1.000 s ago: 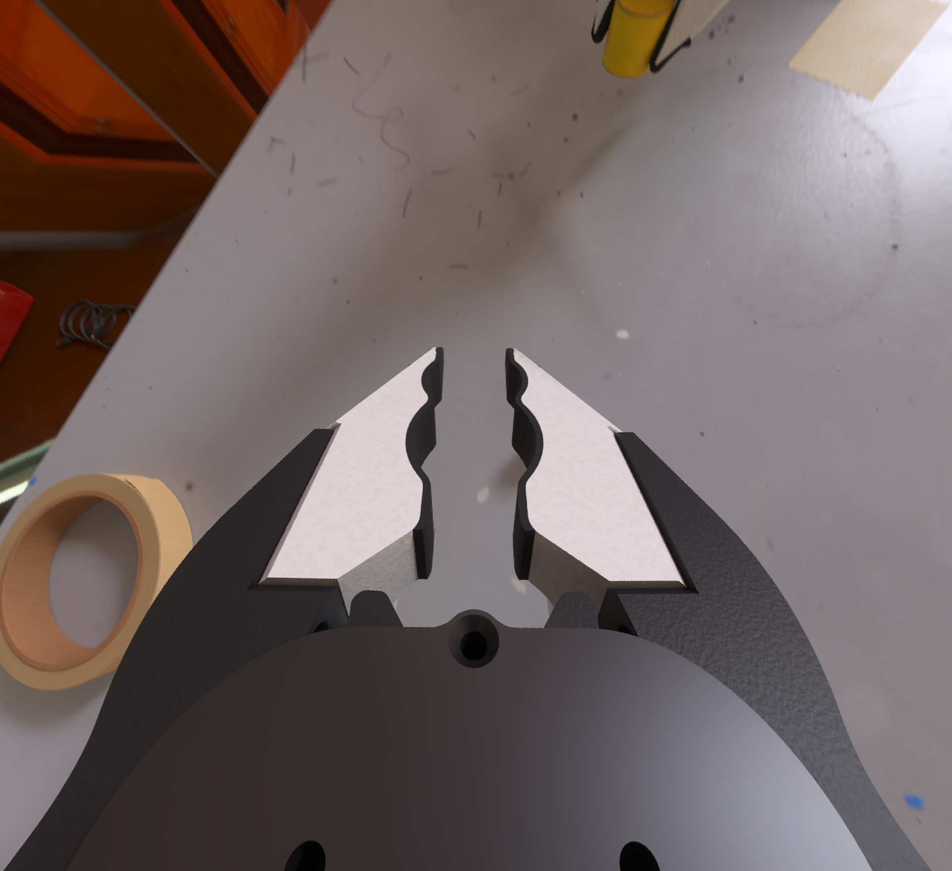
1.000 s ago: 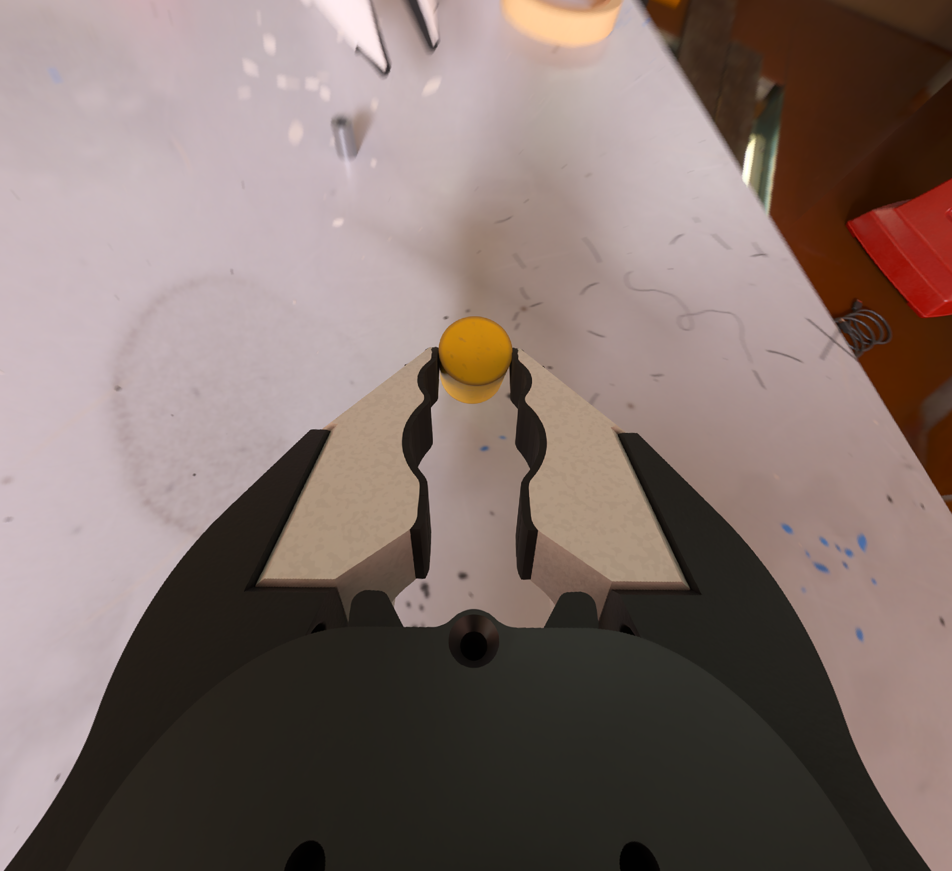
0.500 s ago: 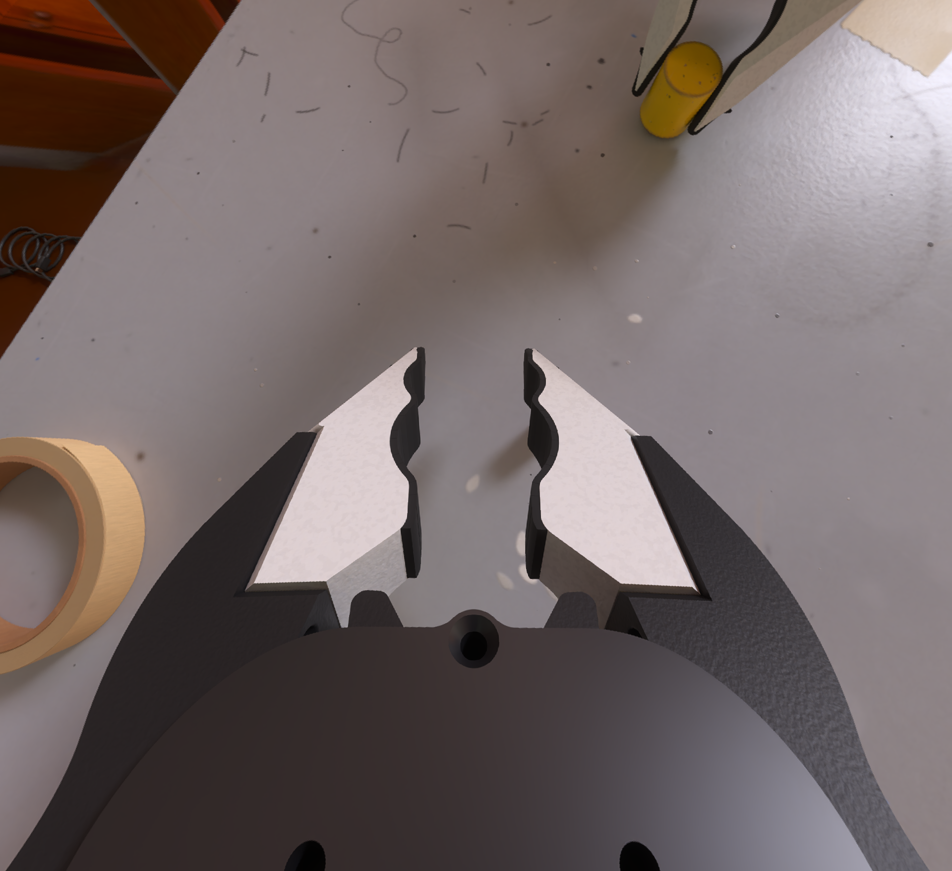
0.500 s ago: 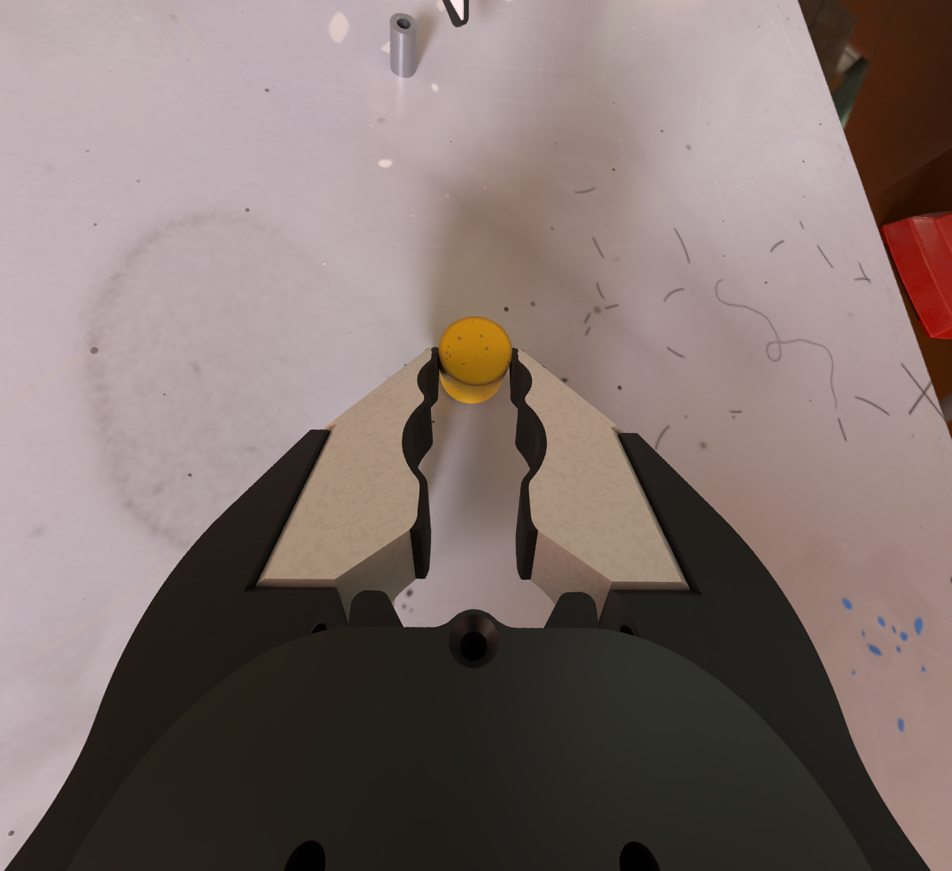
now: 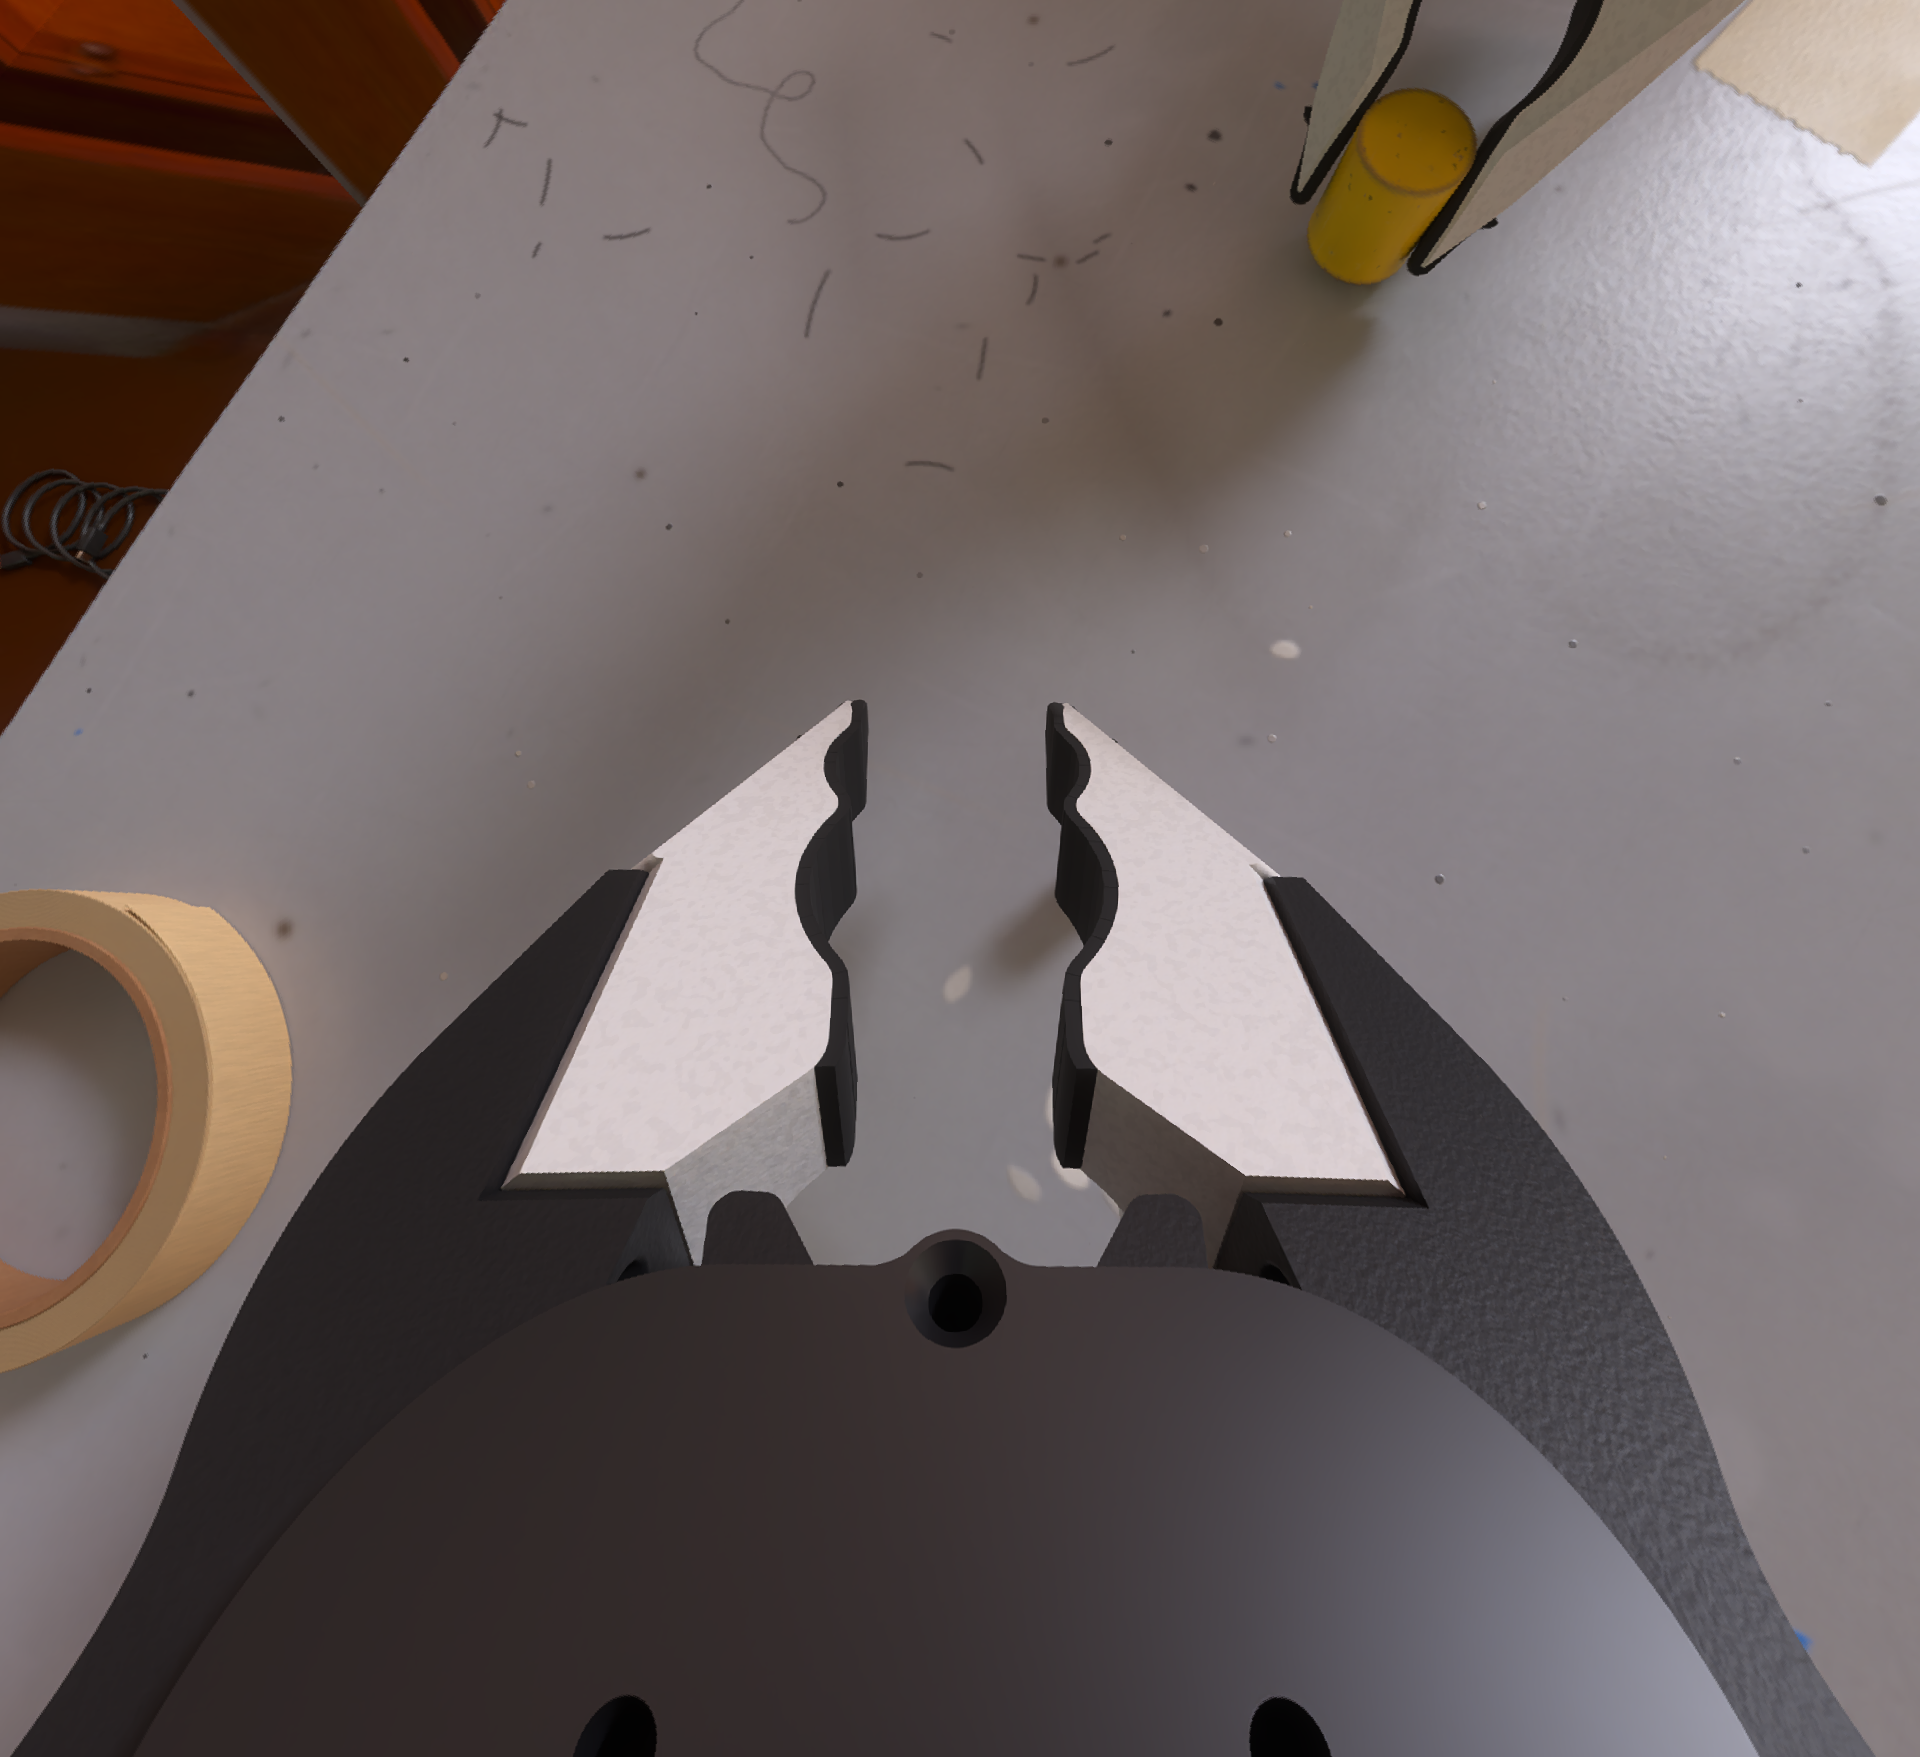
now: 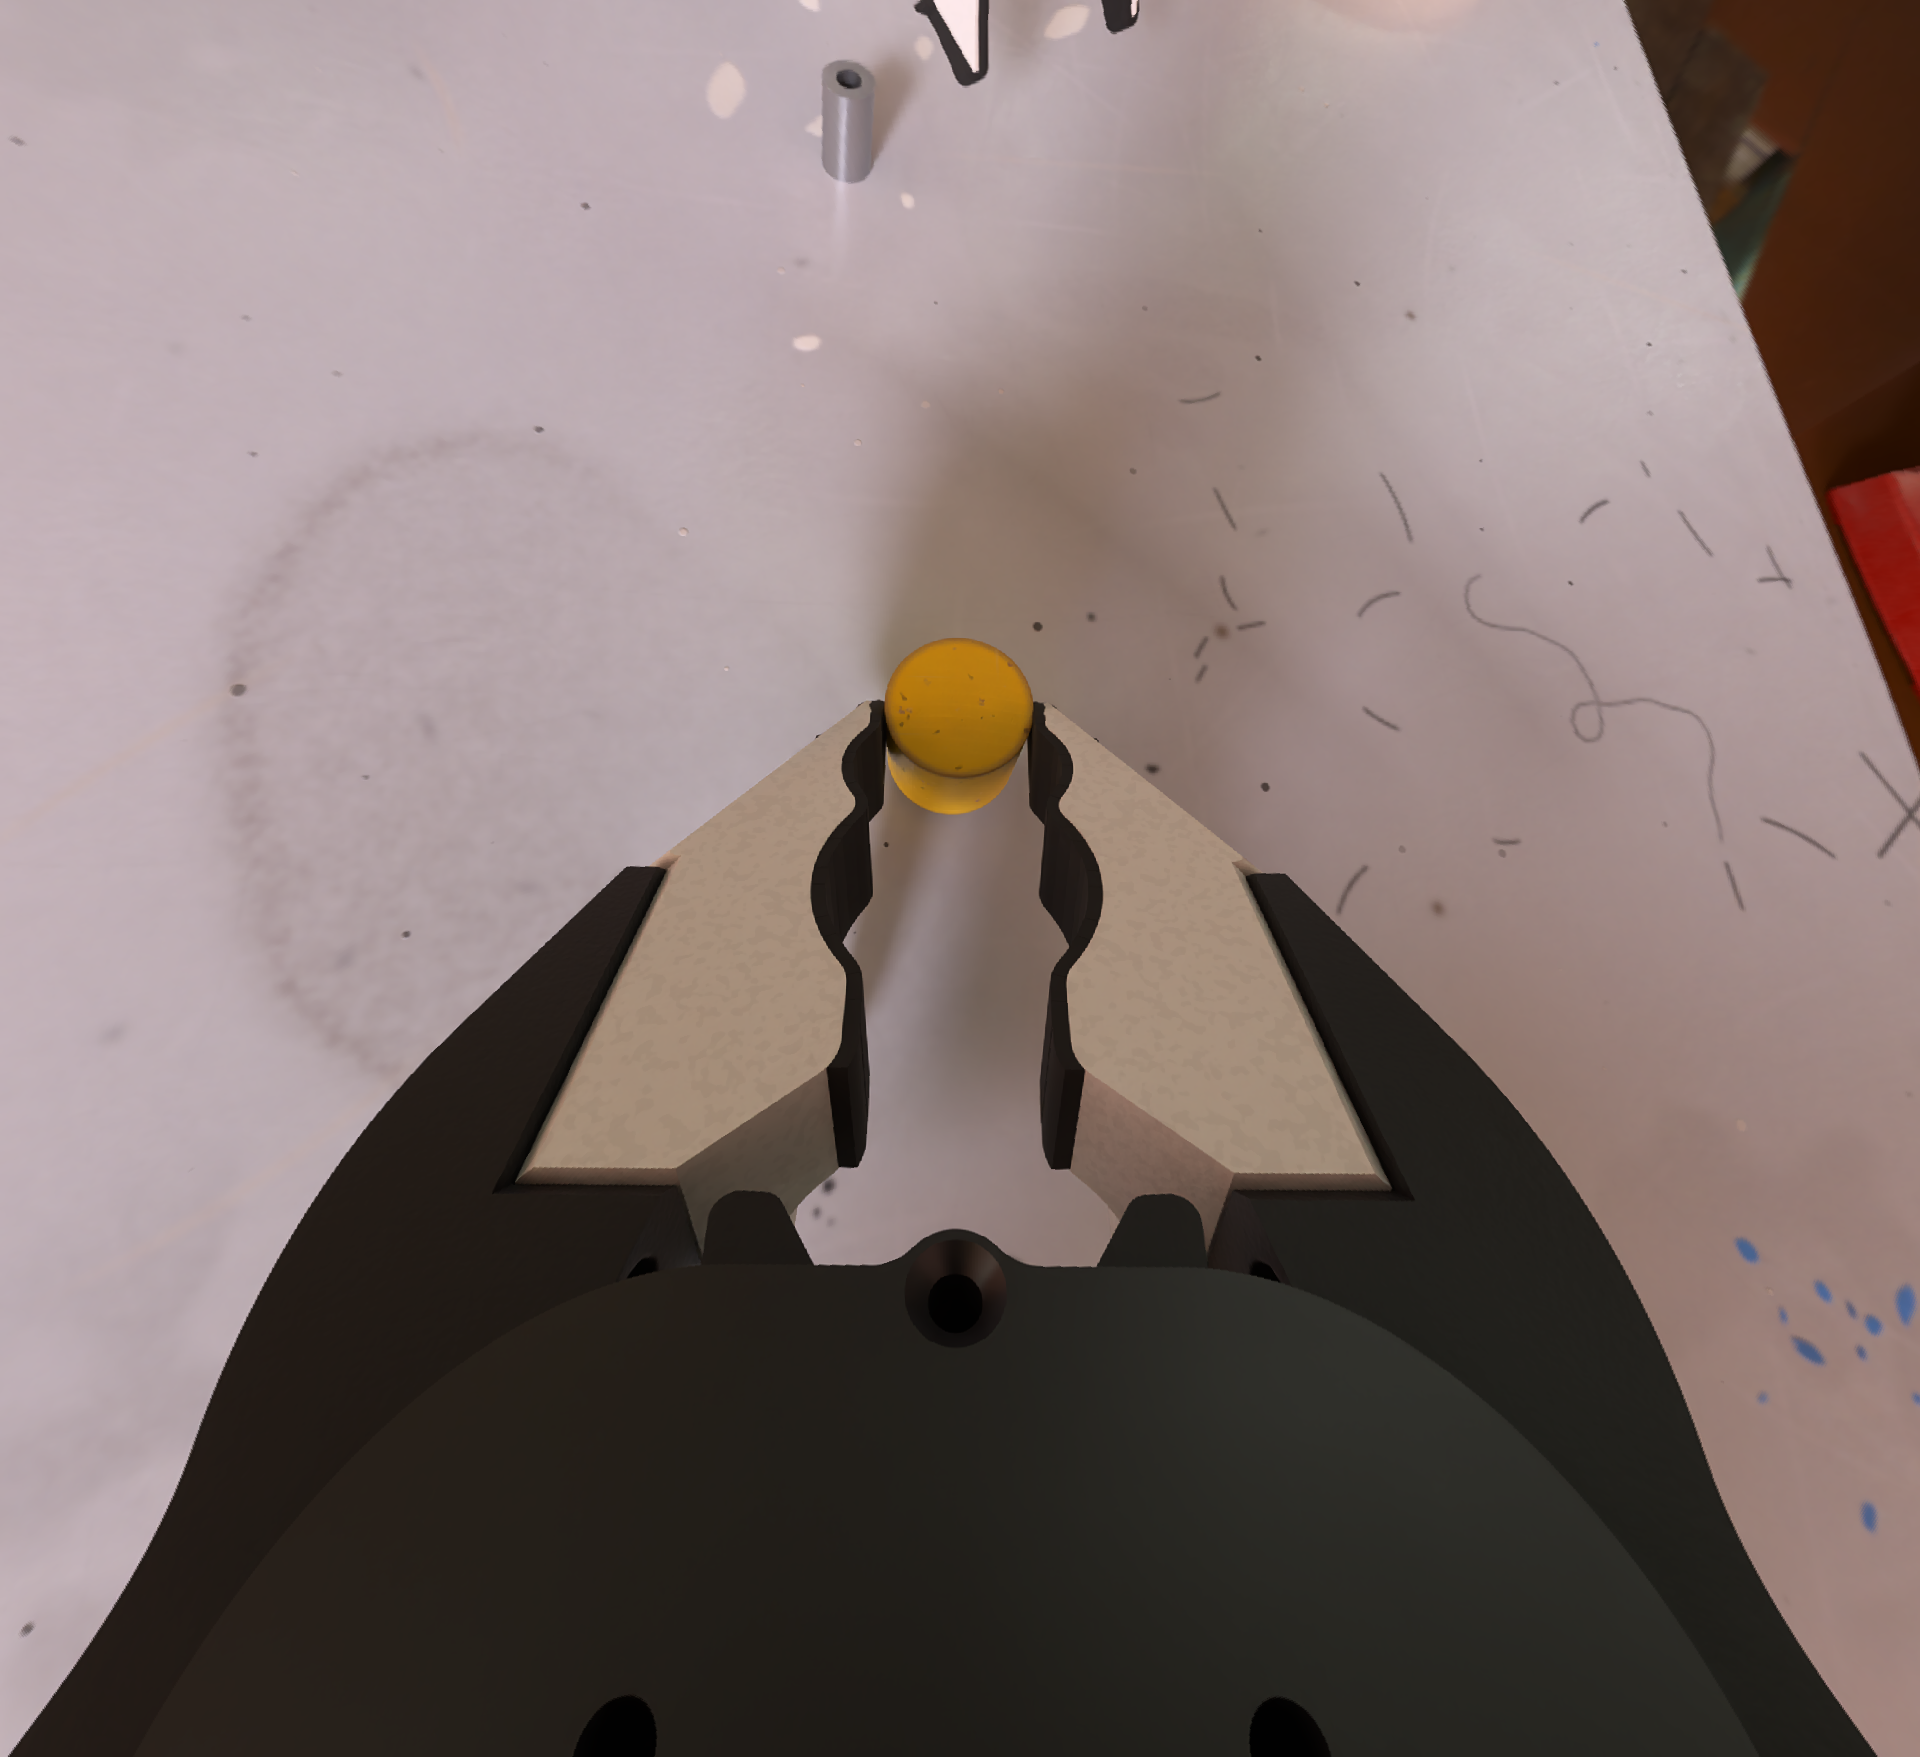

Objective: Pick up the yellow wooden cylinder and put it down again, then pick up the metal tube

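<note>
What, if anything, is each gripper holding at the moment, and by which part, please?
The right gripper pinches the upright yellow cylinder by its sides near the top, between its fingertips. The left gripper is open and holds nothing.

counter (image 5: pixel 1558 772): grey, scratched, blue-speckled | tape roll (image 5: pixel 156 1115): tan, laid near counter edge | paper scrap (image 5: pixel 1829 76): stuck flat, far corner | coiled spring (image 5: pixel 73 518): seen on floor | red box (image 6: pixel 1886 554): beside counter

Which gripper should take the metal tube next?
Left. The left gripper is open, empty and near the metal tube; the right gripper is shut on the yellow cylinder.
</note>
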